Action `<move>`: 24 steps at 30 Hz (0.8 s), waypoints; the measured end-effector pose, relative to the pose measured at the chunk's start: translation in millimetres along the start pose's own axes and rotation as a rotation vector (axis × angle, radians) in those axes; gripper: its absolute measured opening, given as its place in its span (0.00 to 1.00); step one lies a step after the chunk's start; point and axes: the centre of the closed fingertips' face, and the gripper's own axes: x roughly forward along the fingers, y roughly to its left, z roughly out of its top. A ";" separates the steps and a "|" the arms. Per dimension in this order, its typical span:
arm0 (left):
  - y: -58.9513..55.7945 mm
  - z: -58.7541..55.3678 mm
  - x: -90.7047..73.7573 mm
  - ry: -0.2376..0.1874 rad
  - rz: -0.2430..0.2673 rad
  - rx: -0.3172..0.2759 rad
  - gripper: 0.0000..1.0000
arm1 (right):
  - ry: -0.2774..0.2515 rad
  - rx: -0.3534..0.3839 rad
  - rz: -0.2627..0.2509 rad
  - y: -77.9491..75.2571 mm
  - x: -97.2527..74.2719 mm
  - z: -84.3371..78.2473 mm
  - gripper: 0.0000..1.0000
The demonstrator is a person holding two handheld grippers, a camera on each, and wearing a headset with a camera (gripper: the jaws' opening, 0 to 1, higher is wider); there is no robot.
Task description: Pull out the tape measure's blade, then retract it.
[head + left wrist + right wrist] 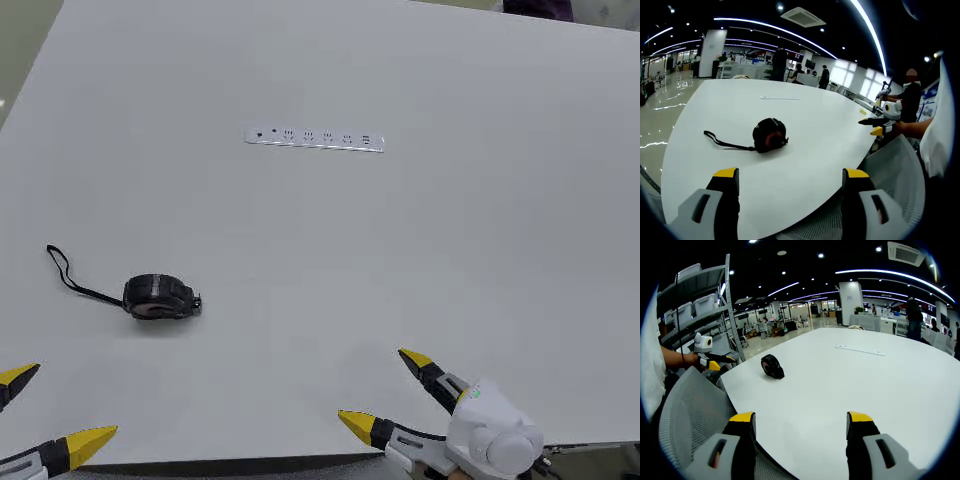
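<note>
A black tape measure (159, 297) with a black wrist strap (68, 275) lies on the white table (420, 240), left of centre; its blade is wound in. It also shows as the tape measure (770, 135) ahead of the left jaws and the tape measure (772, 366) far to the left. My left gripper (55, 410) is open at the table's near left edge, just short of the tape measure. My right gripper (385, 390) is open at the near right edge, well apart from it. The left gripper (790, 175) and right gripper (800, 420) hold nothing.
A white power strip (314, 139) lies flat across the middle of the table, beyond the tape measure. A grey mesh chair back (695, 415) sits at the near table edge. Shelving with bins (695, 305) stands off to the left; people stand in the distance.
</note>
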 end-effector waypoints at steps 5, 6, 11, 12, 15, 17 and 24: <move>-0.9 -0.1 0.3 0.002 -0.002 0.003 0.83 | -0.001 0.001 0.000 -0.3 -0.1 -0.6 0.75; -1.2 0.0 0.3 0.003 -0.002 0.003 0.83 | 0.000 0.000 -0.001 -0.6 -0.1 -0.8 0.75; -1.5 -1.2 0.1 0.005 -0.003 0.003 0.83 | 0.000 0.002 0.000 -0.4 -0.3 -1.9 0.75; -1.3 -1.6 0.0 0.006 -0.003 0.003 0.83 | 0.002 0.003 0.001 -0.1 -0.4 -1.9 0.74; -1.6 -1.4 0.1 0.005 -0.003 0.003 0.83 | 0.002 0.002 0.002 0.2 -0.1 -1.9 0.74; -1.8 -1.3 0.2 0.005 -0.004 0.002 0.83 | 0.003 0.001 0.002 0.2 0.0 -2.4 0.74; -2.9 -0.4 0.5 0.008 -0.006 0.008 0.83 | -0.004 -0.001 0.007 0.7 1.4 -1.6 0.74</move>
